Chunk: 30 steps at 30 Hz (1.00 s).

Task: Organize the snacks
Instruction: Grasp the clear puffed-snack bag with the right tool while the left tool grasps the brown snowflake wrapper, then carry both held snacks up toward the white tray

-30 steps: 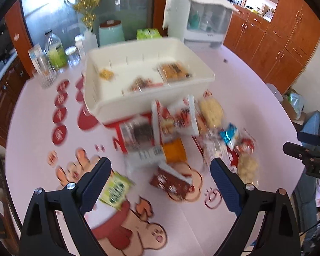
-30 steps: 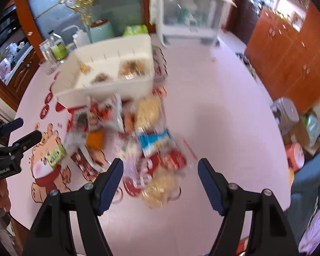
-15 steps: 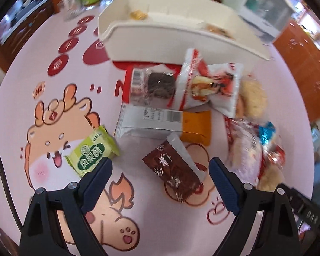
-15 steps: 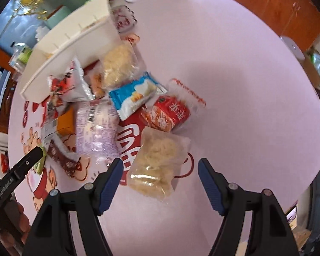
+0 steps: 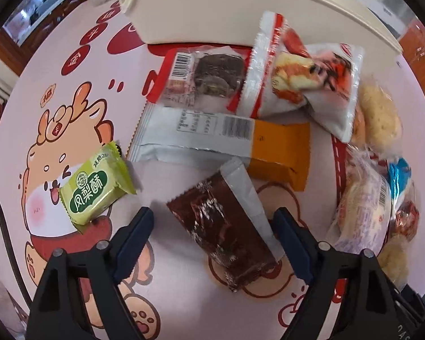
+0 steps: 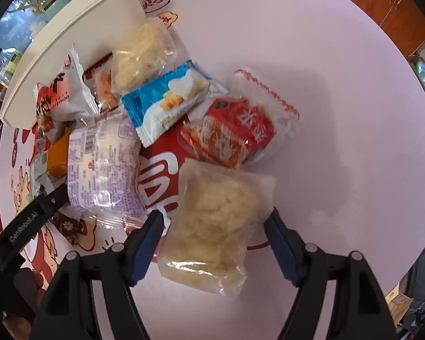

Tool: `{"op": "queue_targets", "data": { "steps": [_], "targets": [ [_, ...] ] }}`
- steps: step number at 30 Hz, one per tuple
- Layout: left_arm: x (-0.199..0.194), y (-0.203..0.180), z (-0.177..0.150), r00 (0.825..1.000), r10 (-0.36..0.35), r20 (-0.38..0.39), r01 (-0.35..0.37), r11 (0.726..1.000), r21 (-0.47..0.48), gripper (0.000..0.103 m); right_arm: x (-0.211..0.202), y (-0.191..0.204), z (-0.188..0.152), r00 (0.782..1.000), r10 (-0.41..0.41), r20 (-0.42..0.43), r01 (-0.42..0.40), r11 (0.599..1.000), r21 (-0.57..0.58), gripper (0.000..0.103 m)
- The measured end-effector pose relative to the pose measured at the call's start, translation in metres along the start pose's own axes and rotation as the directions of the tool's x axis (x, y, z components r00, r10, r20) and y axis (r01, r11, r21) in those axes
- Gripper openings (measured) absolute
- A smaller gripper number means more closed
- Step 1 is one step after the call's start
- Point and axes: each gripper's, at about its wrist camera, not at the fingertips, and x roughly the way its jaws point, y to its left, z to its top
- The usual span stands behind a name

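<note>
The left tongs [image 5: 214,221] stand apart, straddling a brown snack packet [image 5: 226,229] lying on the surface [image 5: 184,297]. The right tongs [image 6: 215,223] stand apart around a clear bag of pale puffed snack [image 6: 215,226], near the white bin [image 6: 70,36].

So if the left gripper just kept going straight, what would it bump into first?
Most likely the brown snack packet, which lies between the open left gripper fingers already; depth is hard to judge.

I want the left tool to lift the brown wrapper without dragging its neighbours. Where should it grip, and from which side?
Grip the brown wrapper across its narrow width at the near, free half, coming straight down from above. It lies flat and diagonal between the open fingers of the left tool; its far end tucks against the orange-and-silver packet, so gripping near keeps clear of that.
</note>
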Motion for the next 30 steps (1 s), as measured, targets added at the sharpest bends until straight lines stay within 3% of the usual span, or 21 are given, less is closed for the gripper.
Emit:
{"op": "queue_targets", "data": {
  "steps": [4, 6, 8, 10, 12, 15, 21, 30],
  "targets": [
    [-0.006, -0.011, -0.011, 1.000, -0.003, 0.003, 0.003, 0.999, 0.034, 0.066, 0.002, 0.006, -0.009, 0.999, -0.036, 0.028, 0.037, 0.999, -0.034, 0.075],
    [-0.009, -0.018, -0.017, 1.000, -0.012, 0.017, 0.011, 0.998, 0.063, 0.045, 0.002, 0.011, -0.016, 0.997, -0.059, 0.050, 0.061, 0.997, -0.051, 0.073],
    [-0.012, -0.025, -0.022, 0.999, -0.020, 0.030, 0.016, 0.994, 0.106, 0.035, 0.002, 0.014, -0.021, 0.994, -0.080, 0.071, 0.085, 0.994, -0.067, 0.070],
    [-0.013, -0.029, -0.025, 0.999, -0.022, 0.038, 0.017, 0.992, 0.124, 0.035, 0.002, 0.016, -0.025, 0.991, -0.098, 0.088, 0.105, 0.991, -0.080, 0.064],
    [-0.014, -0.031, -0.027, 0.998, -0.034, 0.043, 0.027, 0.990, 0.139, 0.033, 0.000, 0.018, -0.030, 0.990, -0.097, 0.102, 0.106, 0.990, -0.095, 0.052],
    [-0.016, -0.030, -0.033, 0.998, -0.040, 0.047, 0.031, 0.985, 0.168, 0.032, -0.001, 0.018, -0.035, 0.989, -0.099, 0.112, 0.111, 0.988, -0.107, 0.046],
    [-0.028, -0.008, -0.041, 0.997, -0.048, 0.058, 0.035, 0.977, 0.211, 0.031, -0.009, 0.022, -0.051, 0.989, -0.081, 0.121, 0.095, 0.989, -0.116, 0.041],
    [-0.070, 0.017, -0.052, 0.984, -0.089, 0.155, 0.036, 0.948, 0.315, 0.031, -0.032, 0.034, -0.087, 0.990, -0.045, 0.136, 0.062, 0.990, -0.125, 0.040]
  ]
}}
